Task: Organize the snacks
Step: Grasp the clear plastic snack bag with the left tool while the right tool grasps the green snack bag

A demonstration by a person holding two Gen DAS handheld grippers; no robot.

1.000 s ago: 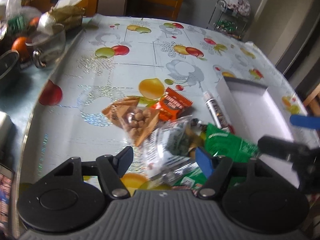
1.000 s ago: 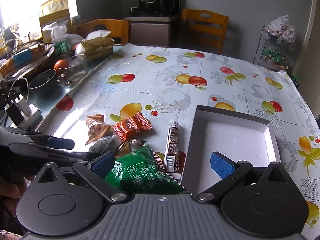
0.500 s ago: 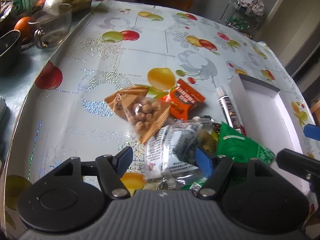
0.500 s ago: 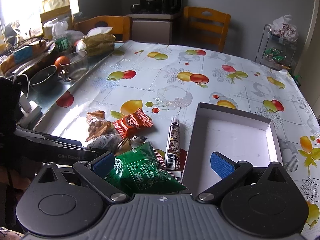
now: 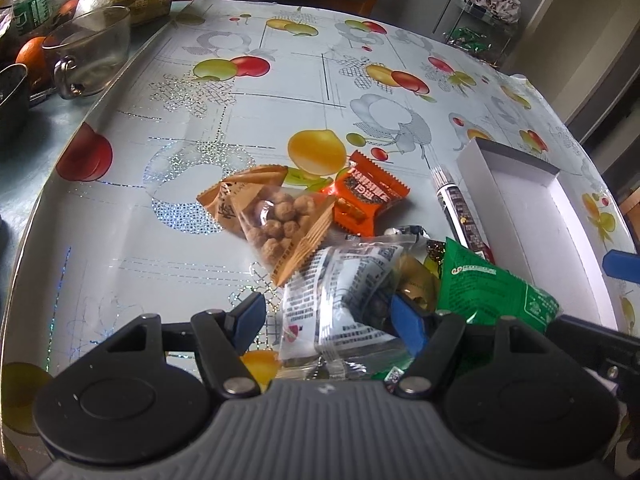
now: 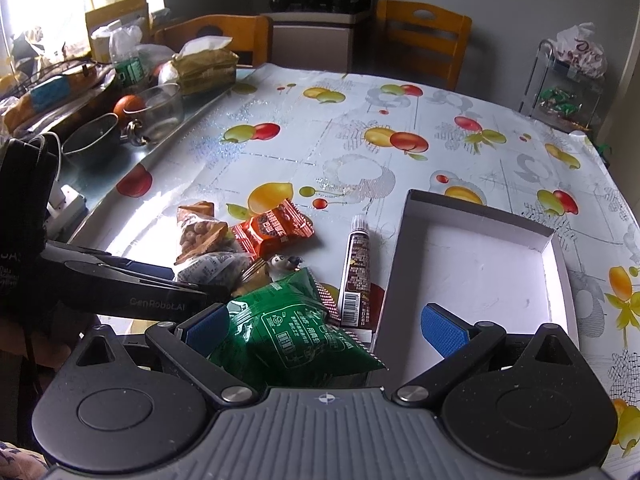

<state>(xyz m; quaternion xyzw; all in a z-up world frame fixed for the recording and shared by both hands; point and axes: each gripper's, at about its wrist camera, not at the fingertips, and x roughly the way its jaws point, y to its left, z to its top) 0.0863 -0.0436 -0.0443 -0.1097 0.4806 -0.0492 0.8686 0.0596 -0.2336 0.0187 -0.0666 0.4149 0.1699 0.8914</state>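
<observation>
A pile of snacks lies on the fruit-print tablecloth: a clear packet with black print [image 5: 340, 292], a bag of round nuts [image 5: 276, 216], an orange-red packet [image 5: 364, 196], a green packet [image 5: 488, 292] and a brown tube [image 5: 460, 212]. My left gripper [image 5: 328, 318] is open, its jaws on either side of the clear packet. My right gripper [image 6: 326, 328] is open above the green packet [image 6: 288, 332] and the near left corner of the white box [image 6: 472, 276]. The box holds nothing.
A glass cup [image 6: 160, 112], a dark bowl [image 6: 92, 140], an orange [image 6: 128, 106] and bags stand along the table's left side. Wooden chairs [image 6: 420, 36] stand behind the table. A wire rack [image 6: 568, 88] stands at the far right.
My left gripper has moved forward and lower over the pile, so the clear packet now sits between its jaws. My right gripper has barely moved.
</observation>
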